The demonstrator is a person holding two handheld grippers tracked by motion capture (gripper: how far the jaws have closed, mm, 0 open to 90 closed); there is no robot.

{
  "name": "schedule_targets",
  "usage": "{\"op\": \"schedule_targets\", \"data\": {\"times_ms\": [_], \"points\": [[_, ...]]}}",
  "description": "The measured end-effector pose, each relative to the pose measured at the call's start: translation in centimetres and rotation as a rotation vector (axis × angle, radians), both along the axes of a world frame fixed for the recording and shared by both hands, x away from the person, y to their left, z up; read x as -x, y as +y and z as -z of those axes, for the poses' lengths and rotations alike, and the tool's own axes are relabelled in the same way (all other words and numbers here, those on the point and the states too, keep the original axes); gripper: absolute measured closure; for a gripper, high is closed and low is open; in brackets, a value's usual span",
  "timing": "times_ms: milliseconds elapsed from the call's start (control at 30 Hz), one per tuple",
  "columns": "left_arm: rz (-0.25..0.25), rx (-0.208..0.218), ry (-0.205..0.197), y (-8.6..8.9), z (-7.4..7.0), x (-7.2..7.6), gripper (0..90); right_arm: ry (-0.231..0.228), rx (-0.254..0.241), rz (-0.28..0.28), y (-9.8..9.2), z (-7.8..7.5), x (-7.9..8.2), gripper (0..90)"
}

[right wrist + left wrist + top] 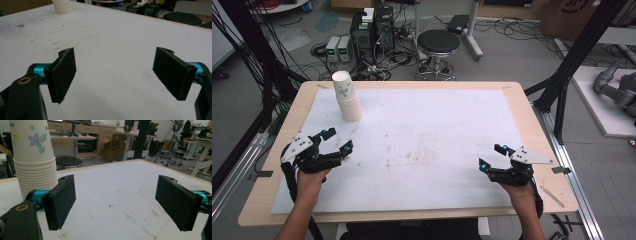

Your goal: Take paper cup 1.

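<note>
Standing at the far left of the desk, a stack of paper cups waits untouched while a person holds a gripper at each near corner. The left gripper hovers just near of the stack and points towards it, its fingers spread wide with nothing between them; in the left gripper view the cups rise close by, just beyond the left finger. The right gripper hangs well apart over the near right of the white mat, its fingers likewise spread and empty, with only the foot of the stack showing far off across the mat in its own view.

The cups are thin printed paper, nested mouth down so that their rolled rims form a ribbed band low on the stack. They will probably be very light and easily crushed, and a hard squeeze on the bare wall of the top cup would likely dent it. The smooth wall may also slip. The ribbed band looks the stiffest place to steady the stack, while the top cup is best taken gently across its upper wall, near the closed base. Friction between nested cups could lift several at once, so one gripper may need to hold the lower cups down.
</note>
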State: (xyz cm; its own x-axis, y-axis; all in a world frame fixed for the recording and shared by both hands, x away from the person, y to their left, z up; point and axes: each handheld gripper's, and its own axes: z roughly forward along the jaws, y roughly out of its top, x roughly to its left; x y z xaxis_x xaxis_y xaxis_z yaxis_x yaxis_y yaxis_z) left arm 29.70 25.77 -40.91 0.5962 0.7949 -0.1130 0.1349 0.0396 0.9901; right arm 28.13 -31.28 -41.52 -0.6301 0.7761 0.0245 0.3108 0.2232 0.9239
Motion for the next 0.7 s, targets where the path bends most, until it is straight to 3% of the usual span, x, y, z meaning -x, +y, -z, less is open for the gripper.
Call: {"op": "schedule_targets", "data": {"times_ms": [333, 700], "points": [[-0.024, -0.020, 0.010, 0.3, -2.2, -1.8, 16.6, 0.001, 0.006, -0.005, 0.0, 0.1, 0.2, 19.3], [-0.083, -0.069, 0.040, 0.8, -5.2, -5.3, 16.6, 0.013, 0.008, -0.013, 0.2, 0.2, 0.1, 19.3]]}}
